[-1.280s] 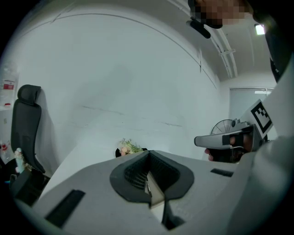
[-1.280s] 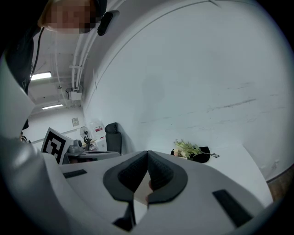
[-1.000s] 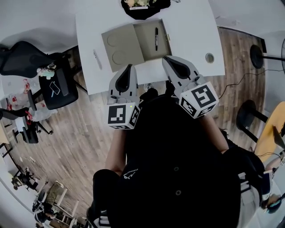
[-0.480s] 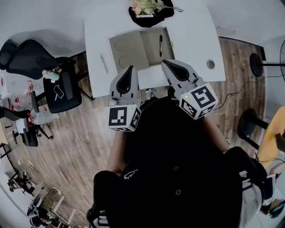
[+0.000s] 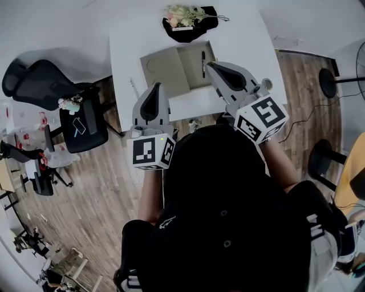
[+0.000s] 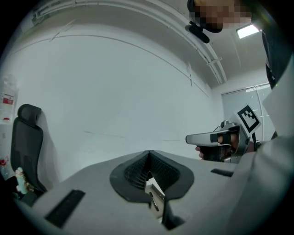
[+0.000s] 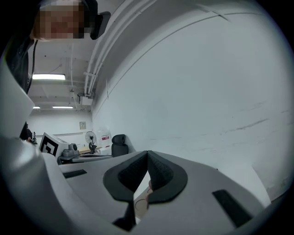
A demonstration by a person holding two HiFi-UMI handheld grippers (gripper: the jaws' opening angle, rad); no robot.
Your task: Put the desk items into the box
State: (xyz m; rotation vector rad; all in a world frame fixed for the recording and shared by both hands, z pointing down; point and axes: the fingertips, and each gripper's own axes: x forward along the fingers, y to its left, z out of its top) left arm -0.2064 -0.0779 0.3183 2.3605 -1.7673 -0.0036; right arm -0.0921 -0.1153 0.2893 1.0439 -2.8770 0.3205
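An open tan box (image 5: 193, 54) lies on the white desk (image 5: 242, 40), its lid (image 5: 164, 71) folded out to the left. A black pen (image 5: 202, 64) rests inside the box. A pale pen (image 5: 133, 88) lies on the desk left of the lid. My left gripper (image 5: 153, 88) is shut and empty, held above the desk's near edge below the lid. My right gripper (image 5: 213, 67) is shut and empty, its tip over the box's right near corner. Both gripper views face the wall, with the left gripper (image 6: 149, 155) and the right gripper (image 7: 148, 156) closed at their tips.
A black cloth with flowers (image 5: 185, 16) sits at the desk's far edge behind the box. A black office chair (image 5: 40, 80) and a black seat with a phone (image 5: 82, 122) stand left of the desk. Round stand bases (image 5: 328, 80) are on the wooden floor at right.
Both grippers have risen and pushed forward toward the desk; the right one now overlaps the box's corner, the left has shifted left. The head view has tilted slightly.
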